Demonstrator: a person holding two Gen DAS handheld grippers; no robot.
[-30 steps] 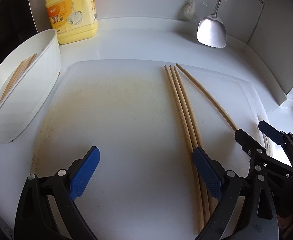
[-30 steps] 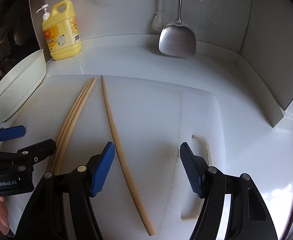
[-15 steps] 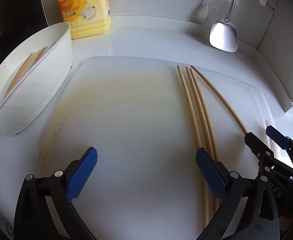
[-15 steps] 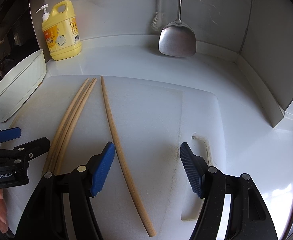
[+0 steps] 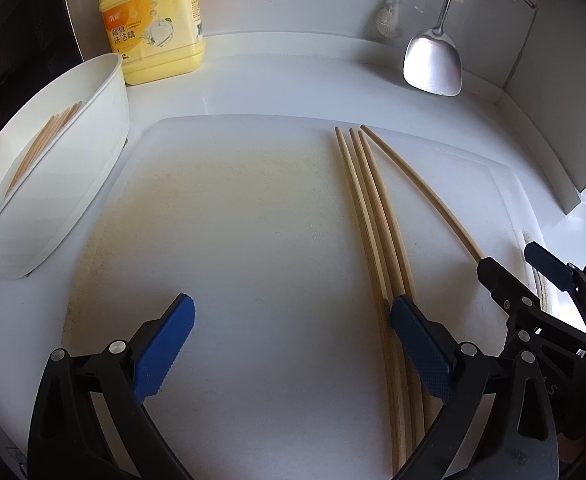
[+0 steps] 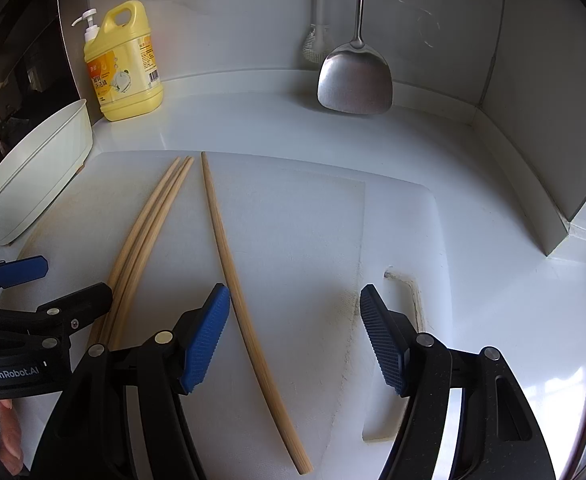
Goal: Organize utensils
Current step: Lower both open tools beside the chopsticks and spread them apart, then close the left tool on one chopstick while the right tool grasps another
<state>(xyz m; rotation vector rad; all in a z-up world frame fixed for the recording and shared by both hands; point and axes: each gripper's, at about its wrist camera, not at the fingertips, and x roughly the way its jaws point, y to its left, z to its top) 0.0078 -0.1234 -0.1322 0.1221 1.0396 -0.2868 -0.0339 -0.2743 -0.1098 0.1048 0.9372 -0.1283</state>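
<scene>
Where legible, "GenRobot.AI" on left gripper (image 6: 33,280)

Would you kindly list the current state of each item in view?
Left gripper: open, empty.
Right gripper: open, straddling the single wooden chopstick.
Three bundled wooden chopsticks: lying flat on the white cutting board.
White oval tub: holds chopsticks.
Yellow detergent bottle: upright.
Steel spatula: hanging.
</scene>
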